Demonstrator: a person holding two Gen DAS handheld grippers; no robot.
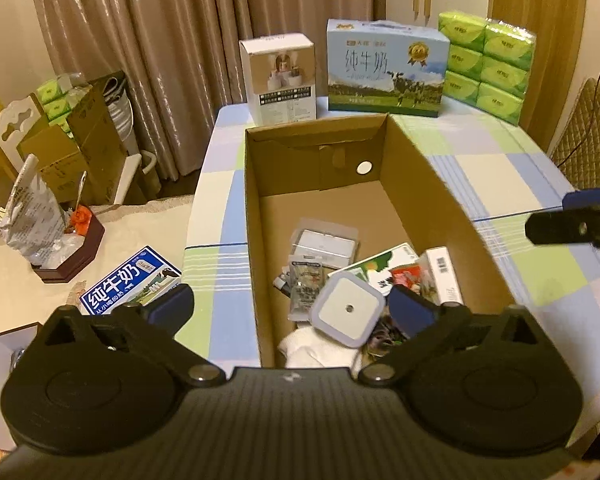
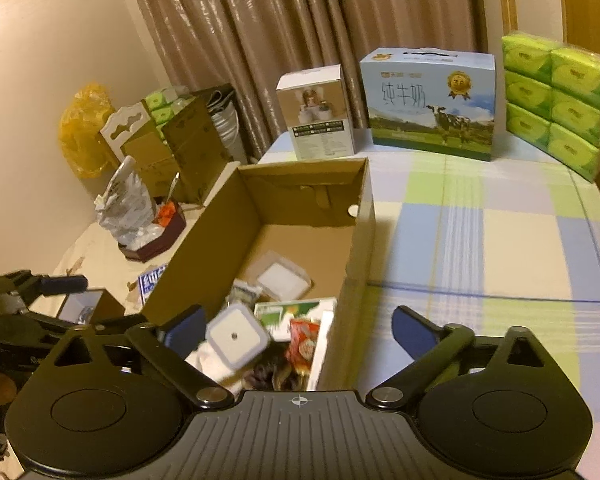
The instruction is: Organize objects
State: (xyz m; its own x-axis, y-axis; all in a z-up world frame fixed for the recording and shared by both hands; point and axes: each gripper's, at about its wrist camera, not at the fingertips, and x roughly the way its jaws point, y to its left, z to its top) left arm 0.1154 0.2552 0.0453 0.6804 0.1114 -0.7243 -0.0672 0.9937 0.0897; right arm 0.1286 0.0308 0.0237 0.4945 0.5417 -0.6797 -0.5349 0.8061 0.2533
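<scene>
Both tools, left (image 1: 292, 306) and right (image 2: 298, 330), gape wide, holding nothing.

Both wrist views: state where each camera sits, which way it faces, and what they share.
Left wrist: above the near end of the cardboard box, facing the curtain; open left gripper below, right gripper at right edge.
Right wrist: over the box's right wall, same facing; open right gripper, left gripper at left.
Shared: box, square white device, milk case, tissue packs.
</scene>
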